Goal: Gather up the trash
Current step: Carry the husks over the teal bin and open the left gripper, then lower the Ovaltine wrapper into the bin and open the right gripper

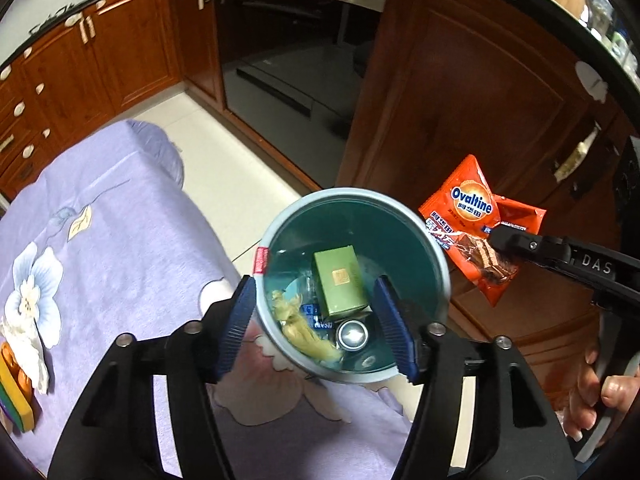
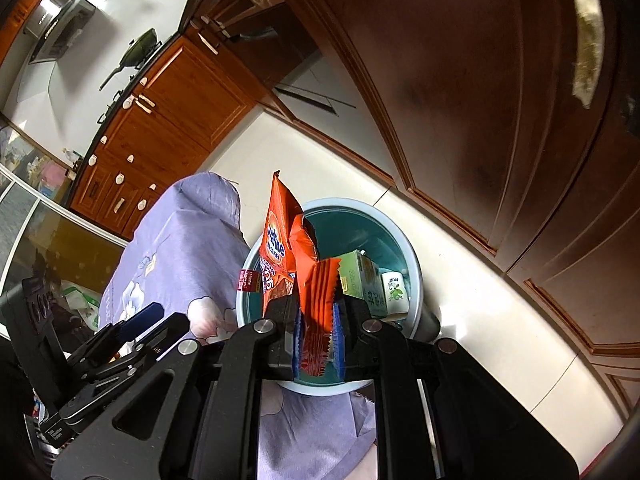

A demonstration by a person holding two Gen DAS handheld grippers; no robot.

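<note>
A round blue-green trash bin (image 1: 400,216) stands on the floor beside the table; it also shows in the right wrist view (image 2: 408,256). Inside lie a green box (image 1: 339,282), a can (image 1: 353,335) and crumpled yellowish paper (image 1: 296,320). My left gripper (image 1: 316,320) is open and empty, its fingers spread above the bin's near rim. My right gripper (image 2: 318,332) is shut on an orange Ovaltine wrapper (image 2: 280,240) and holds it over the bin; the wrapper also shows in the left wrist view (image 1: 476,224), at the bin's right rim.
A table with a purple flowered cloth (image 1: 120,240) lies left of the bin. A crumpled tissue (image 1: 28,344) and colourful blocks (image 1: 16,396) sit at its left edge. Dark wooden cabinets (image 1: 460,100) stand behind the bin, across a white tiled floor (image 1: 224,148).
</note>
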